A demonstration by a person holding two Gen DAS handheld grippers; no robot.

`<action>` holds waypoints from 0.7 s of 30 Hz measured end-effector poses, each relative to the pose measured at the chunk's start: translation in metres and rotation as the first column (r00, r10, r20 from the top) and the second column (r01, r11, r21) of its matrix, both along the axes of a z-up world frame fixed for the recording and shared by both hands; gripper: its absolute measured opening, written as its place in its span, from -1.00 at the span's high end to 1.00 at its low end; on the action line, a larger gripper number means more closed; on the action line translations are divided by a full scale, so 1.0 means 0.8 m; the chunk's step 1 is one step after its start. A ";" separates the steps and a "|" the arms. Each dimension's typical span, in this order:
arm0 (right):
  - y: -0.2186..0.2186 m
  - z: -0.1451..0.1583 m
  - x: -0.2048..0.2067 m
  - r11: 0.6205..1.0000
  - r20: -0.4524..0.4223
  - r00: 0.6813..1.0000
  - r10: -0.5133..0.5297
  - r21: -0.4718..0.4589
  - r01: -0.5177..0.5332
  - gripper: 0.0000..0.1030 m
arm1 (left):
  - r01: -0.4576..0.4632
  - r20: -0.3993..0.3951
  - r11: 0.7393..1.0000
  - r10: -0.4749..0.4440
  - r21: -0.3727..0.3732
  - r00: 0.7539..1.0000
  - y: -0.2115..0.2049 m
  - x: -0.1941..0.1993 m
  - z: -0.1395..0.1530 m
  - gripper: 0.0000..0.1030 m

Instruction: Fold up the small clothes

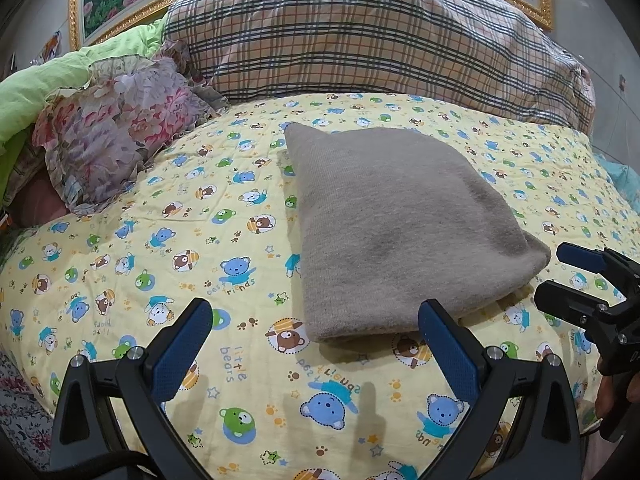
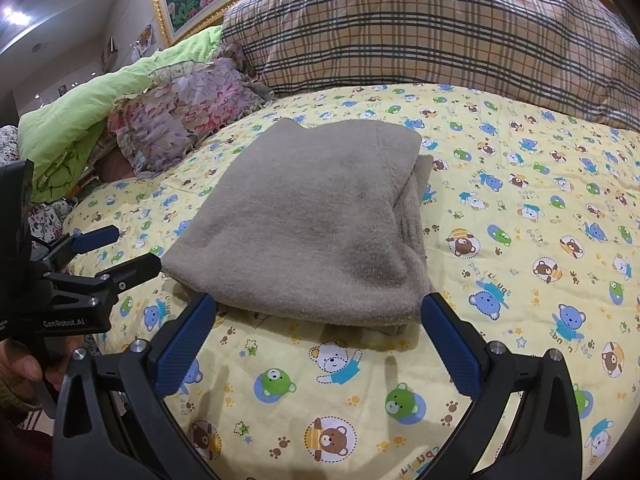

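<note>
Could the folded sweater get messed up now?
Maybe. Both grippers, left and right, are open right at the near edge of the sweater, so a bump could nudge the fold loose. On its right side the lower layer sticks out unevenly, so lifting only the top might make it unfold. The soft quilt could also wrinkle and shift underneath.

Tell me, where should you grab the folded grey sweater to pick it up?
Probably at the thick rolled fold of the sweater nearest the cameras. That edge bulges up off the sheet, so a finger could slide under it. Come in low from the near side. The right hand-held gripper is open and already lined up with it; the left hand-held gripper is open too.
</note>
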State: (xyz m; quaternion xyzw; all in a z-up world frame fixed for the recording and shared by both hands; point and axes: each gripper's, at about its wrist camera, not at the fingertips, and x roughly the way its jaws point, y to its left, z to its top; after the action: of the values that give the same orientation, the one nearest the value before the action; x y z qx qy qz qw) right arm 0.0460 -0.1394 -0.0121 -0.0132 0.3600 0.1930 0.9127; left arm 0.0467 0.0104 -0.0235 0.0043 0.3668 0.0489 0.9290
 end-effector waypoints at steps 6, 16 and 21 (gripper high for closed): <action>0.001 0.000 0.000 1.000 -0.001 1.000 -0.001 0.001 0.001 -0.98 | 0.003 -0.002 1.000 -0.003 -0.001 1.000 0.000 0.001 0.000 -1.00; 0.000 0.000 0.000 1.000 0.000 1.000 -0.002 0.000 0.002 -0.98 | 0.010 -0.001 1.000 -0.010 0.003 1.000 -0.001 0.004 0.001 -1.00; 0.000 0.001 -0.001 1.000 0.001 1.000 -0.001 0.000 0.001 -0.98 | 0.018 0.002 1.000 -0.018 0.005 1.000 -0.003 0.005 0.002 -1.00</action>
State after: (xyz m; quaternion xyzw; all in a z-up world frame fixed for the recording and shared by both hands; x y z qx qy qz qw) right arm 0.0456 -0.1394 -0.0115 -0.0131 0.3597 0.1927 0.9129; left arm 0.0505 0.0081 -0.0219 0.0097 0.3659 0.0415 0.9297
